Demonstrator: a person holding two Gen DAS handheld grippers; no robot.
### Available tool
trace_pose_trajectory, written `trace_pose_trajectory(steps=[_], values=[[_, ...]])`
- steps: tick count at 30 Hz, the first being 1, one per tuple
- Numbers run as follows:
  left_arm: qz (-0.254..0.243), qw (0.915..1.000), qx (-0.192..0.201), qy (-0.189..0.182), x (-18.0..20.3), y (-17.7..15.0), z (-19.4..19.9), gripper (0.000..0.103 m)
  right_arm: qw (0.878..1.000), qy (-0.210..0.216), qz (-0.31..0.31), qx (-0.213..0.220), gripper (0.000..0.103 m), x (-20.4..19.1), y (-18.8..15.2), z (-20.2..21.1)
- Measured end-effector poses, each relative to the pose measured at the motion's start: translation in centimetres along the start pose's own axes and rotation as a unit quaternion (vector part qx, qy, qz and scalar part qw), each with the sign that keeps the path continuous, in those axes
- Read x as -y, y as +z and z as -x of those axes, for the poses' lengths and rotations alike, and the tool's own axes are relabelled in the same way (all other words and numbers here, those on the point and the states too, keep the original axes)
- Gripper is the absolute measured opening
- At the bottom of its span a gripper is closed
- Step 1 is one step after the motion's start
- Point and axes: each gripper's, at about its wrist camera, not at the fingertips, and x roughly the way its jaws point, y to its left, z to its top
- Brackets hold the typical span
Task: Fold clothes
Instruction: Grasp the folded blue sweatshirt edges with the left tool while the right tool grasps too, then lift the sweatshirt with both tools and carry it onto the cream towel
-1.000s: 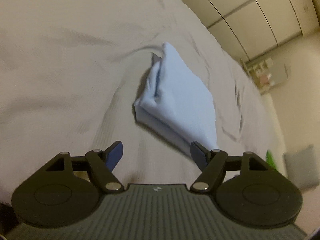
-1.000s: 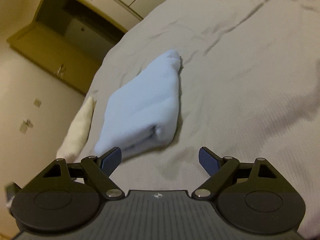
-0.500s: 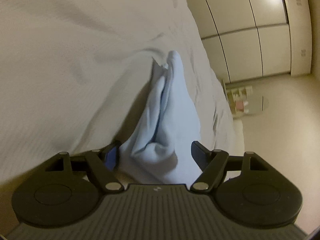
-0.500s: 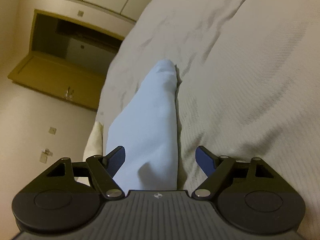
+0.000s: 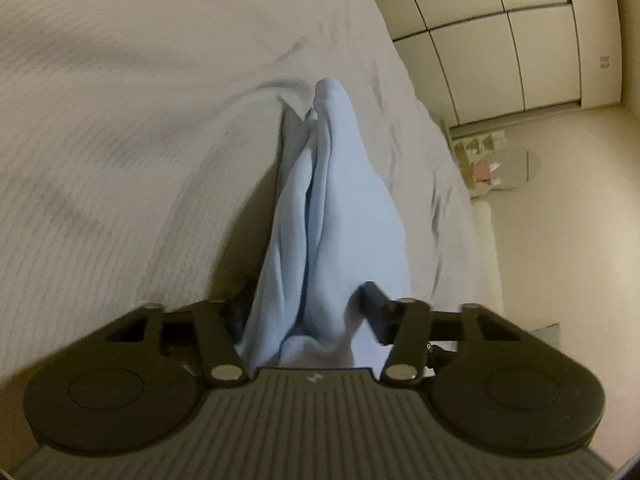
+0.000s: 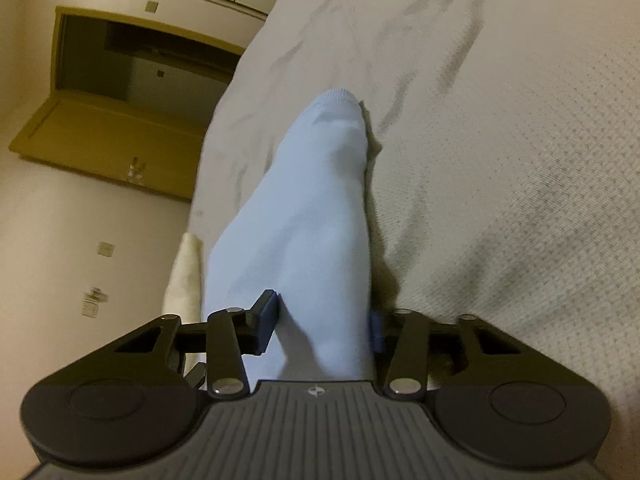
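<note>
Both grippers have dropped in on the folded light-blue garment (image 5: 344,216) since a second ago, when it lay ahead of wide-open fingers on the grey bedspread (image 5: 120,140). On my left gripper (image 5: 308,312) the jaws are closing, half-narrowed, with the cloth's near end bunched between them and the right finger pressing into it, nose tilted down toward twelve o'clock. My right gripper (image 6: 320,320) is likewise closing, pinching the garment's near end, which runs toward twelve o'clock.
</note>
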Motion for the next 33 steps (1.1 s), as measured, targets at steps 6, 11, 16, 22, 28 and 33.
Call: trace_pose_trajectory(steps=[6, 11, 16, 22, 28, 33], values=[[-0.033, 0.9993, -0.014, -0.006, 0.8, 0.1, -0.3, 0.026, 1.000, 0.020, 0.004, 0.014, 0.028, 0.7, -0.5, 0.3], [-0.057, 0.9979, -0.028, 0.014, 2.7, 0.8, 0.1, 0.020, 0.999, 0.021, -0.019, 0.023, 0.024, 0.4, -0.6, 0.6], [-0.053, 0.9975, -0.029, 0.036, 6.3, 2.7, 2.5, 0.018, 1.000, -0.001, -0.011, 0.023, 0.022, -4.6, 0.7, 2.4], [-0.033, 0.9976, -0.030, 0.053, 12.0, 6.8, 7.4, 0.018, 1.000, -0.004, -0.018, 0.006, 0.022, -12.4, 2.9, 4.0], [-0.014, 0.9973, -0.001, 0.072, 15.7, 11.8, 14.5, 0.018, 0.999, 0.005, -0.018, -0.026, 0.022, -21.3, 4.3, 2.7], [-0.028, 0.9975, 0.027, 0.058, 14.9, 19.3, 20.6, 0.018, 0.999, 0.030, 0.010, -0.020, 0.022, -29.5, 4.4, -2.9]])
